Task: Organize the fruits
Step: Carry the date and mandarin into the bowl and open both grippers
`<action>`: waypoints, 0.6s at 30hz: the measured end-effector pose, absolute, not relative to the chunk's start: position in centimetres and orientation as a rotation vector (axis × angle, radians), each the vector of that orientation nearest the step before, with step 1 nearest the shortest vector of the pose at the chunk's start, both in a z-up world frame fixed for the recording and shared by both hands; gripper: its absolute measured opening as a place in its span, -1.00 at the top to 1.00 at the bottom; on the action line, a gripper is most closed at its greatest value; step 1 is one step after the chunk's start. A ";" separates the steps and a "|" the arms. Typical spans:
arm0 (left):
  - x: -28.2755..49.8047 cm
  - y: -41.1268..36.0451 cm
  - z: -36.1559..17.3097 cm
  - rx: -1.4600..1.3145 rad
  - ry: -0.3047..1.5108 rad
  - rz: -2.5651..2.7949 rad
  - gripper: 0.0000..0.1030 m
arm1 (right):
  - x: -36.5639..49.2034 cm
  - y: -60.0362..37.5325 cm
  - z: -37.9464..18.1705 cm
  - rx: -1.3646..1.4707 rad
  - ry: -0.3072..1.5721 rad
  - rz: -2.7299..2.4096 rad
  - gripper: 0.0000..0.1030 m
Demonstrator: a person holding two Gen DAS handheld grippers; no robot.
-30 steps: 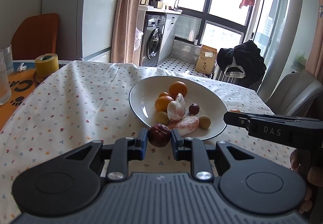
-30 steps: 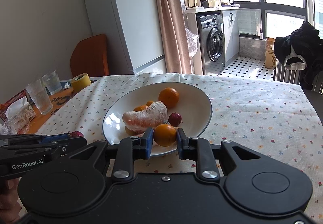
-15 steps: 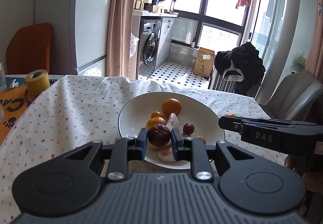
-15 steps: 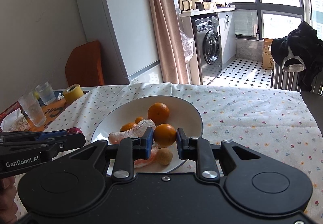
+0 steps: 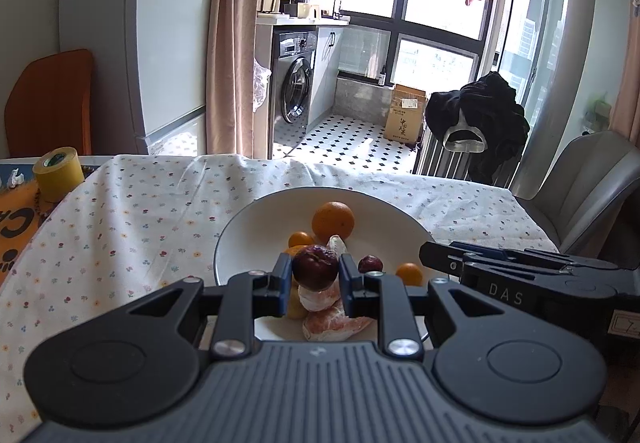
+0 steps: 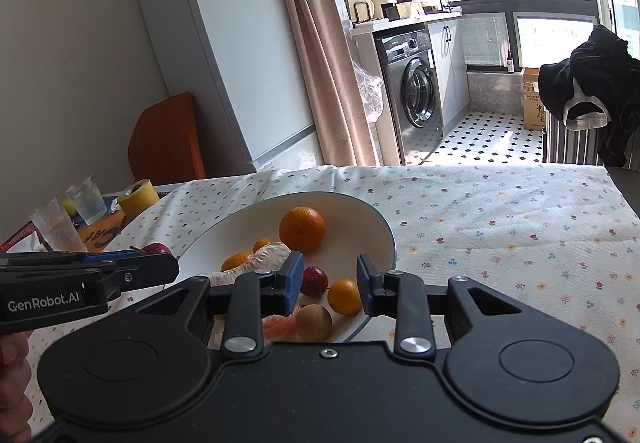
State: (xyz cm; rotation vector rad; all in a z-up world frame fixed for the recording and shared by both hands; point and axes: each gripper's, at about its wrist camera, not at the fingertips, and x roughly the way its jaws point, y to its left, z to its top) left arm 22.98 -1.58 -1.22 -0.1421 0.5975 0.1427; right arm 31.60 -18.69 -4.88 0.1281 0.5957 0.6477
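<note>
The left gripper (image 5: pixel 315 276) is gripping a dark red fruit (image 5: pixel 315 268) over the white bowl (image 5: pixel 236 239)'s near rim, while the right gripper (image 6: pixel 328 285) is hanging with jaws apart and empty; releasing early risks the fruit rolling onto the table (image 5: pixel 132 219).

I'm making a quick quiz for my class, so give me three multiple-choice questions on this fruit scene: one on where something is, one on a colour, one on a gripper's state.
1. Where is the large orange?
A. In the white bowl
B. On the tablecloth
C. In a glass

2. What colour is the tape roll?
A. Blue
B. Yellow
C. Red

3. What is the left gripper doing?
A. Open, empty
B. Shut on nothing
C. Shut on the dark red fruit

Answers: A, it lies inside the rim; B, its side is yellow; C, both pads press the fruit.
</note>
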 end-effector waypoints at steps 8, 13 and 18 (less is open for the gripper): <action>24.8 -2.2 -1.1 -0.134 0.597 0.128 0.55 | 31.4 -20.2 -4.6 0.168 0.609 0.644 0.41; 25.7 -2.8 -1.4 -0.125 0.606 0.116 0.55 | 31.5 -20.5 -4.6 0.169 0.619 0.647 0.40; 26.7 -3.6 -1.9 -0.122 0.620 0.103 0.55 | 31.8 -20.9 -4.8 0.167 0.638 0.634 0.40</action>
